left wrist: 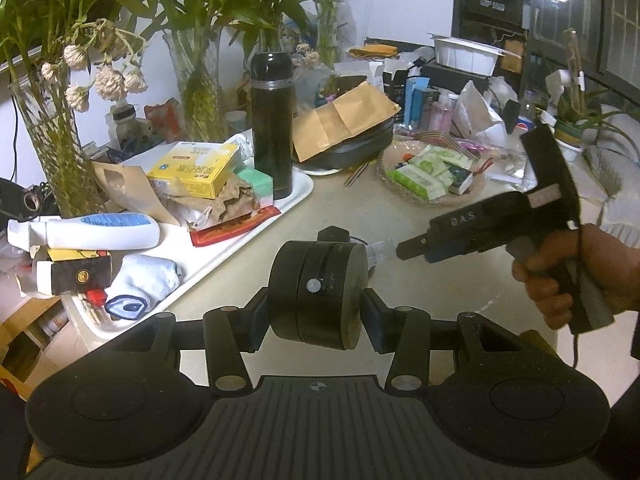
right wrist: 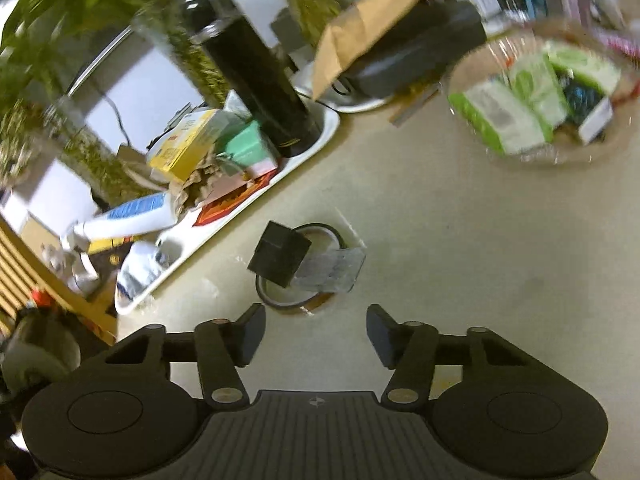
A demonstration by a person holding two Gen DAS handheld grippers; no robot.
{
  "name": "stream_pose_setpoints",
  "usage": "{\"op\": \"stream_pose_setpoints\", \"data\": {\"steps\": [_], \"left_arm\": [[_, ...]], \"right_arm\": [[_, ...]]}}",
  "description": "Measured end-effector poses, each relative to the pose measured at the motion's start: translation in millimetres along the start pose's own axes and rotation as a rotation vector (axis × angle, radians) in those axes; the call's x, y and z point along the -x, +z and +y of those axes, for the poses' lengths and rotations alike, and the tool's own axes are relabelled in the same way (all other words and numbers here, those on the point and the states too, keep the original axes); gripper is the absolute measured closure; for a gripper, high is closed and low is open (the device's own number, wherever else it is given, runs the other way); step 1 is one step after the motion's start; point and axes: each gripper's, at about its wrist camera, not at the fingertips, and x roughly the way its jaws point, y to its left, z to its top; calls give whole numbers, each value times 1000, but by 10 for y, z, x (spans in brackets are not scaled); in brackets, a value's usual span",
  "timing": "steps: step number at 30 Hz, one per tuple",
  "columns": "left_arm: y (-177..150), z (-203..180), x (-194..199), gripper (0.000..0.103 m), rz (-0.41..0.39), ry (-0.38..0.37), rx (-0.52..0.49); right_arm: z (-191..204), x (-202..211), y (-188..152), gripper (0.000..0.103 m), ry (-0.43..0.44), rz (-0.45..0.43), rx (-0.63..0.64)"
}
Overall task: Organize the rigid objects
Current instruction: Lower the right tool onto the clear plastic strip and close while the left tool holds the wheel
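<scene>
Grippers: two; left gripper [left wrist: 316, 312] clamps one black puck [left wrist: 316, 292].

The beige table [right wrist: 460, 240] carries a white tray [left wrist: 224, 256], a glass dish [left wrist: 436, 196] and perhaps a tape roll [right wrist: 304, 304].

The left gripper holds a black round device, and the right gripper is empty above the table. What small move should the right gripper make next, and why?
Probably lower the right gripper a little toward the small black cube on the tape roll just ahead. Its jaws are apart with nothing between them, while the left gripper is already shut on the black round device.
</scene>
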Motion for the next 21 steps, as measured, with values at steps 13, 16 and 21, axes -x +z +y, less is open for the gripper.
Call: {"op": "stream_pose_setpoints", "data": {"steps": [13, 16, 21], "left_arm": [[1, 46, -13, 64, 5, -32, 25], [6, 44, -4, 64, -1, -40, 23], [0, 32, -16, 64, 2, -43, 16]], "right_arm": [[-407, -389, 170, 64, 83, 13, -253], [-462, -440, 181, 65, 85, 12, -283], [-529, -518, 177, 74, 102, 12, -334]]}}
